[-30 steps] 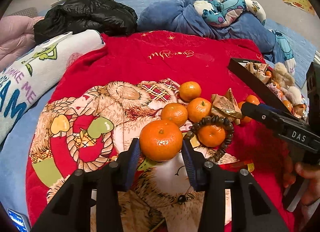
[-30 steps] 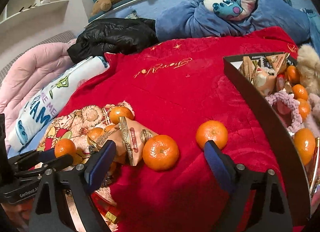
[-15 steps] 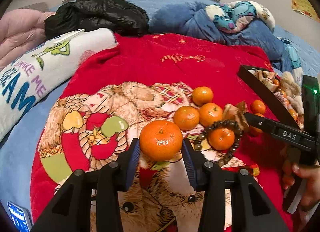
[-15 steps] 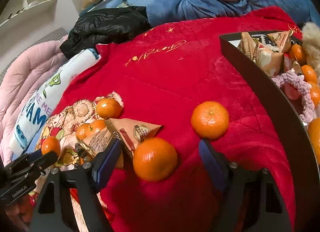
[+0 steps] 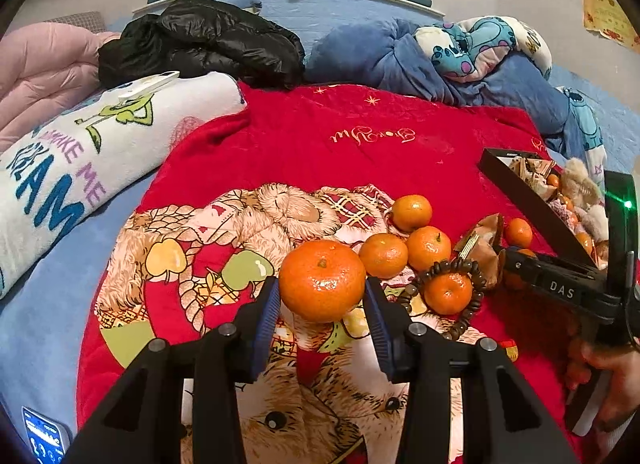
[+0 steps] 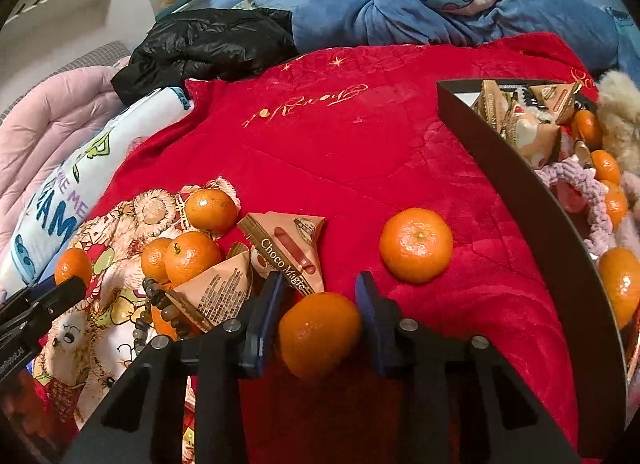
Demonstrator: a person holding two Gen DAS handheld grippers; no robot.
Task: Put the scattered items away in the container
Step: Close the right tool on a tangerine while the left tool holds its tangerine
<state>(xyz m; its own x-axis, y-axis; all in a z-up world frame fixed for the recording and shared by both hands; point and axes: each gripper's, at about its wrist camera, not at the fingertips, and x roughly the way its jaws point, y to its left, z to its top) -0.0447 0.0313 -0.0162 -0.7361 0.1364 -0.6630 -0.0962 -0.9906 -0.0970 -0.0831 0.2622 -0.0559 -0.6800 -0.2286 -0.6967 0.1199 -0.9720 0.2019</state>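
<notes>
My left gripper (image 5: 322,300) is shut on a tangerine (image 5: 322,280) and holds it above the red blanket. My right gripper (image 6: 318,304) has closed around a second tangerine (image 6: 318,332) that lies on the blanket. Another tangerine (image 6: 416,244) lies just beyond it. Several more tangerines (image 5: 412,211), a bead bracelet (image 5: 460,296) and Choco Magic snack packets (image 6: 288,248) lie scattered to the left. The black box (image 6: 532,199) on the right holds tangerines, packets and a knitted ring.
A white printed blanket (image 5: 80,159) and a pink quilt (image 5: 40,71) lie at the left. A black jacket (image 5: 200,43) and blue bedding (image 5: 440,71) lie at the back. A phone (image 5: 42,436) lies at the lower left.
My left gripper has lifted its tangerine and drawn back from the pile. My right gripper has moved forward and down and narrowed its jaws around the near tangerine.
</notes>
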